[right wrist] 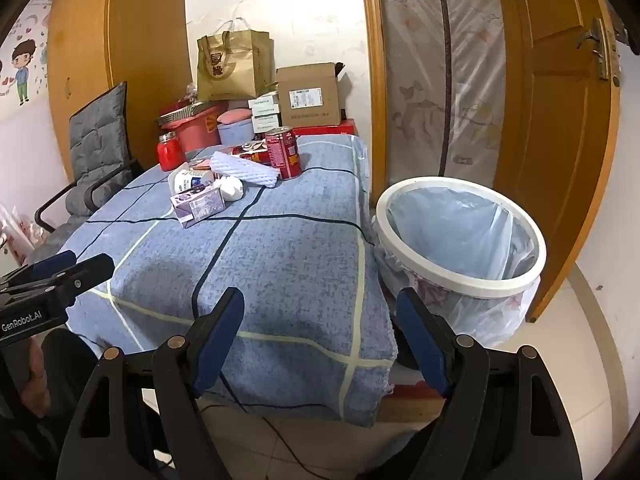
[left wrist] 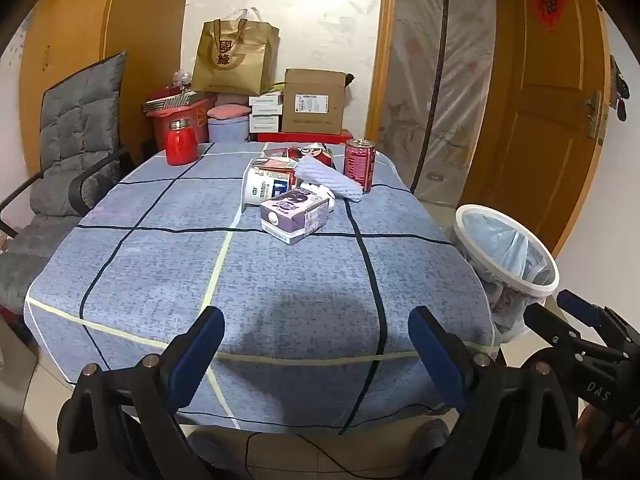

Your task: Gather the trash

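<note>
Trash lies in a pile at the far middle of the blue checked table: a purple carton, a white cup on its side, a white foam sleeve, a red can standing upright and a flat red packet. The same pile shows in the right wrist view, with the purple carton and the red can. A white-rimmed bin lined with a clear bag stands right of the table. My left gripper and right gripper hang open and empty over the table's near edge.
A red jar with a metal lid stands at the table's far left corner. A grey cushioned chair sits left of the table. Boxes, a red basket and a brown paper bag are stacked behind. An open wooden door stands right of the bin.
</note>
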The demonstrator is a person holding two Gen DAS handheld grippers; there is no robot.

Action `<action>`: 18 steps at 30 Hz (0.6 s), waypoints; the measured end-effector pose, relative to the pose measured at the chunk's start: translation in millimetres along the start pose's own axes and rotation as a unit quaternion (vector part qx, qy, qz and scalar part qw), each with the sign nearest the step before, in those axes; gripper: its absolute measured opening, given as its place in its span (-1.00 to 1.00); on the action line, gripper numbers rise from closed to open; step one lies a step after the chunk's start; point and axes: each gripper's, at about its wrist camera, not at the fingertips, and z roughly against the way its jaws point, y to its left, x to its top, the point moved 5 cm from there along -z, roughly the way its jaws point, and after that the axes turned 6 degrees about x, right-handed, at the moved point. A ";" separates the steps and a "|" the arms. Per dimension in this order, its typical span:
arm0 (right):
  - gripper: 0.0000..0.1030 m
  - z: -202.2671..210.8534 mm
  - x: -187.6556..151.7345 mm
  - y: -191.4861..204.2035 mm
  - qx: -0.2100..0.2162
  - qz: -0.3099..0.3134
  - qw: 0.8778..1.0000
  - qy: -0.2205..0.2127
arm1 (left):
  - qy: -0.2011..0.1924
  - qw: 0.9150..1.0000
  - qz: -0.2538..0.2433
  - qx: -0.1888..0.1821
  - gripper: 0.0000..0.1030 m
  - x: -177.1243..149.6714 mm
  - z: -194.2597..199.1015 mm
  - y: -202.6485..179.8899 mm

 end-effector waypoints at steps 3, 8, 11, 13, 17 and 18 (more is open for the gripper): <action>0.52 0.1 0.8 -0.4 -0.002 -0.002 1.000 -0.002 | 0.000 1.000 -0.001 0.001 0.83 -4.5 -2.1 -3.5; 0.52 2.5 1.0 0.0 -0.005 -0.006 1.000 -0.007 | 0.002 1.000 -0.005 0.002 0.83 -3.9 -3.5 -6.5; 0.52 2.1 -2.7 -1.3 0.002 -0.007 1.000 0.001 | 0.003 1.000 -0.006 0.000 0.83 -3.1 -4.4 -8.1; 0.52 4.2 -3.2 -2.3 0.002 -0.008 1.000 0.001 | 0.002 1.000 -0.007 0.000 0.83 -3.1 -4.9 -8.5; 0.52 0.9 -1.0 0.0 0.000 -0.004 1.000 0.004 | 0.003 1.000 -0.007 0.000 0.83 -5.0 -1.9 -7.8; 0.52 0.9 -1.0 0.0 0.001 -0.005 1.000 0.004 | 0.004 1.000 -0.006 0.000 0.83 -5.6 -2.1 -8.1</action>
